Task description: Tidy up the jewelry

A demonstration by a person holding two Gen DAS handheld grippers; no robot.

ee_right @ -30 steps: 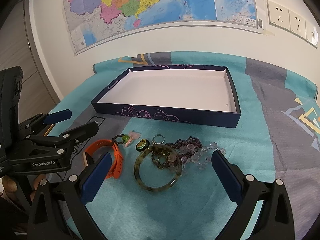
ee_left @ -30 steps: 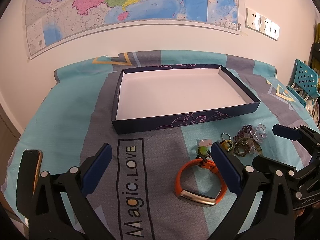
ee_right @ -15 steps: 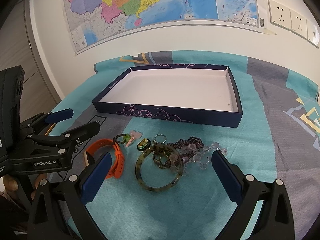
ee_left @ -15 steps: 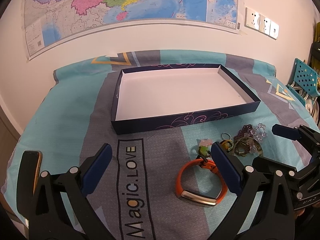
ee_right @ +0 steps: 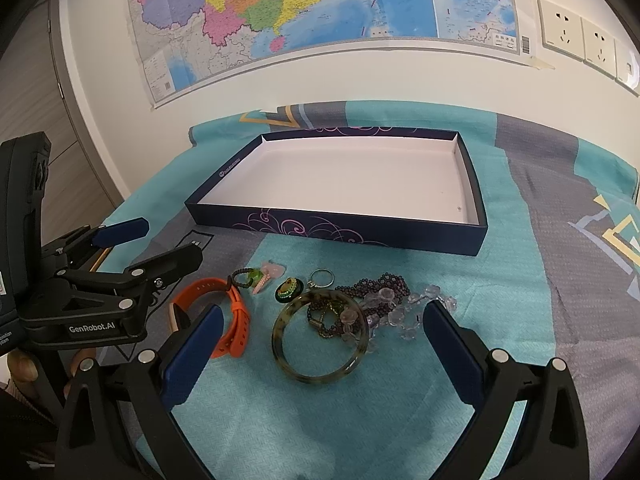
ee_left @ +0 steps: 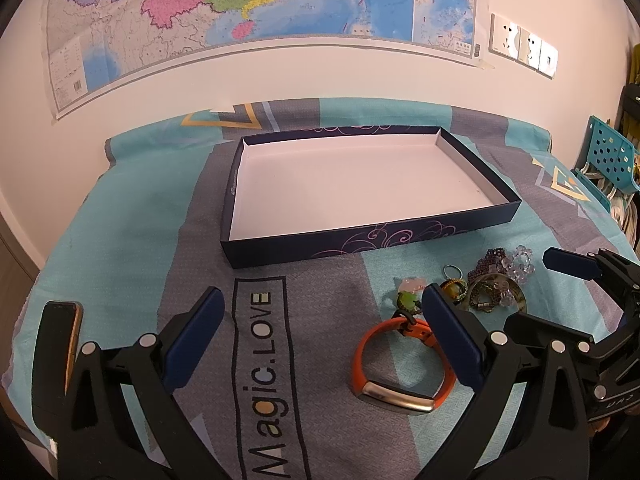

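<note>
Both grippers (ee_left: 320, 344) (ee_right: 320, 344) open above jewelry (ee_right: 320, 316)

A map (ee_left: 256, 12) and wall sockets (ee_right: 580, 36) hang above the patterned cloth (ee_left: 140, 220), a phone (ee_left: 60, 336) lying on its left edge.

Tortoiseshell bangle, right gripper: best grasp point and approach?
Take the bangle by its near rim arc, one finger inside the ring and one outside, coming from above. It lies flat on the cloth; the far arc sits tangled with the bead strands, while the near arc is bare. The right gripper is open.
</note>
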